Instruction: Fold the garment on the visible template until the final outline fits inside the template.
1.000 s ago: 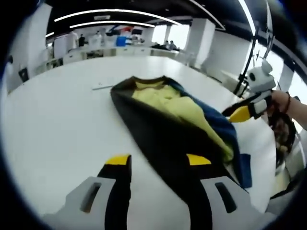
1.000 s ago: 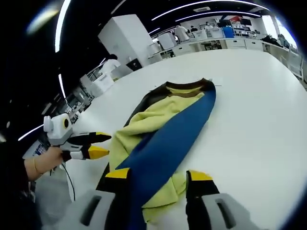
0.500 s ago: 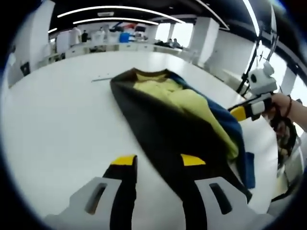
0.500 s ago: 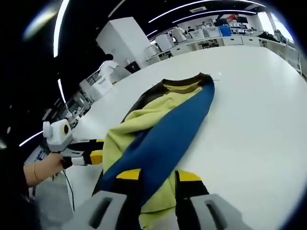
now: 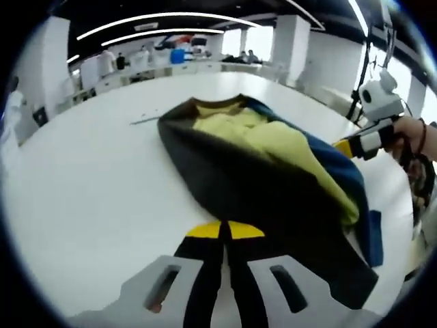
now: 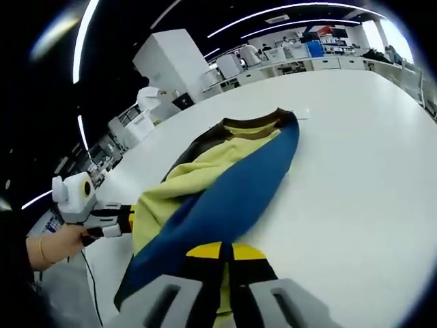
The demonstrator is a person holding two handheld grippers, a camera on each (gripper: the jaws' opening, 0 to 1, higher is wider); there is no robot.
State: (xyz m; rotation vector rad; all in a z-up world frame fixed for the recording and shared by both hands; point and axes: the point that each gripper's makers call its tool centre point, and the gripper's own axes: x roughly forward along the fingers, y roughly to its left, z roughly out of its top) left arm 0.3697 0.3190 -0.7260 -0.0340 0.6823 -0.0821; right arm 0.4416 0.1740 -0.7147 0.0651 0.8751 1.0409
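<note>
On the white round table (image 5: 82,198), both long sides of the black, yellow and blue fleece garment (image 5: 273,164) lie folded inward, its near hem pinched by the closed left gripper (image 5: 224,231) and closed right gripper (image 6: 225,251), lengthwise folding seemingly left.

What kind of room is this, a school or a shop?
Probably neither: it looks like a big open office or lab. A wide white table holds a garment, with long ceiling light strips and desks with people behind.
</note>
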